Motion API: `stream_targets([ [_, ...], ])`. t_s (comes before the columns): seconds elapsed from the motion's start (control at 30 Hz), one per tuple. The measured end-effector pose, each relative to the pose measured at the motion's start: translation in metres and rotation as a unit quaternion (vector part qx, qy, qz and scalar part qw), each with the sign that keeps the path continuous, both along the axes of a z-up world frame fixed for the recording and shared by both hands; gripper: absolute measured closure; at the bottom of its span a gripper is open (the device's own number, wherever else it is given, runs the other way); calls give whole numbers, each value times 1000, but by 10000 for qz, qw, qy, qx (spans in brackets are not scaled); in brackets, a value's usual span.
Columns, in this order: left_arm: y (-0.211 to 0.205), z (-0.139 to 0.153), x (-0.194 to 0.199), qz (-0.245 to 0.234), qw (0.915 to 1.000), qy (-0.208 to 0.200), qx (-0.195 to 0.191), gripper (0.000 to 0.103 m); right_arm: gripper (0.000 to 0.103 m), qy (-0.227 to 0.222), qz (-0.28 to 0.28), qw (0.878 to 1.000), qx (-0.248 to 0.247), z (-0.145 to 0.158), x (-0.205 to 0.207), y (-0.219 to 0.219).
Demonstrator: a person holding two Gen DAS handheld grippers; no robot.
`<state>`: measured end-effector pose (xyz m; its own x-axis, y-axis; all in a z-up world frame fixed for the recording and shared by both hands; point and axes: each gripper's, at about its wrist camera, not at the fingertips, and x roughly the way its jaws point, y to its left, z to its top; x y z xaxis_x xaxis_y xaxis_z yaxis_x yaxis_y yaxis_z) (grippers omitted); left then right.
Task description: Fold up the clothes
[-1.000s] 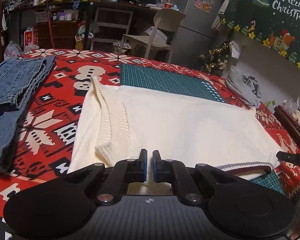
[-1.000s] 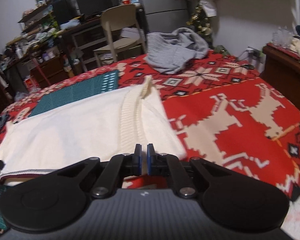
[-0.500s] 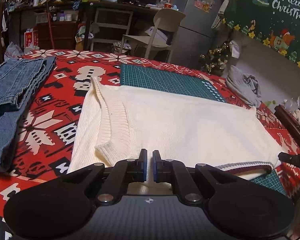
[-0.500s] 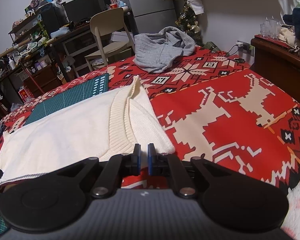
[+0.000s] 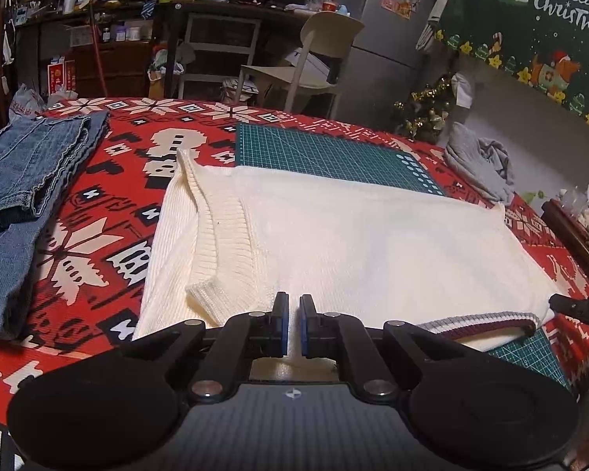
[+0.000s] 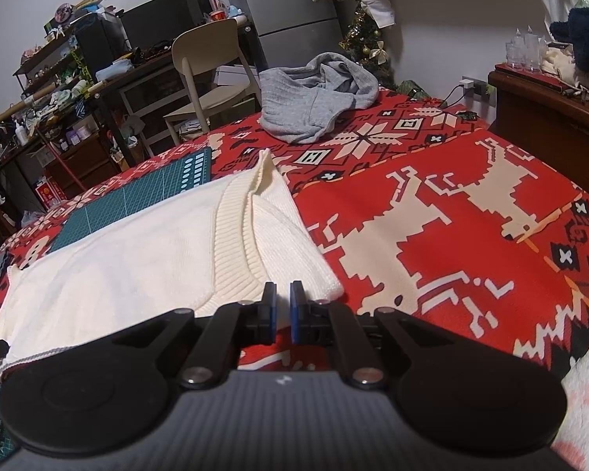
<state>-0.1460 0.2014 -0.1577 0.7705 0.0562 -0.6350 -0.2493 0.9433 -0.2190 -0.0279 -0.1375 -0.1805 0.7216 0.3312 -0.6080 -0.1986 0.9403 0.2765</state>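
A cluttered room lies behind: desks, a pale chair (image 5: pixel 314 55), a Christmas banner (image 5: pixel 530 27) on the wall. In front of me a red patterned blanket (image 6: pixel 432 212) covers the wide surface, with a green cutting mat (image 5: pixel 326 153) partly under the work. The cream sweater (image 5: pixel 353 243) is spread flat across the middle, both sleeves already turned in over the body. Folded jeans (image 5: pixel 23 180) sit at the far left, and a crumpled grey garment (image 6: pixel 318 98) waits beyond the sweater's right end.

The risk I see: the sweater is a loose, stretchy knit, so if I pinch only the top layer at the near edge, the folded sleeves could slide out and the fold come apart as I lift. Uneven pulls from my two hands would skew it. A striped hem (image 5: pixel 483 320) near the edge could also snag.

My left gripper (image 5: pixel 293 324) hangs over the sweater's near edge, jaws almost together, nothing between them. My right gripper (image 6: pixel 282 312) sits at the near right corner, jaws likewise nearly closed and empty.
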Motion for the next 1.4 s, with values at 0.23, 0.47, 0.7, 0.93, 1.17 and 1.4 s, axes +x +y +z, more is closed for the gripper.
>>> stream_targets([
  [0.23,1,1,-1,-29,10000,21,35,95,98,33,-11,10000,35,0,0,0],
  [0.47,0,2,0,-79,9999,60,89,95,98,40,-15,10000,47,-1,2,1],
  [0.7,-3,4,-6,-97,9997,95,200,95,98,39,-15,10000,77,-1,3,-1],
  [0.93,2,2,-17,-35,9998,117,163,95,98,38,-7,10000,82,0,3,0],
  [1.17,0,2,-20,-7,9997,100,204,95,98,56,18,10000,67,0,4,0],
  [1.4,4,2,-25,132,9998,47,118,95,98,52,20,10000,40,0,3,0],
])
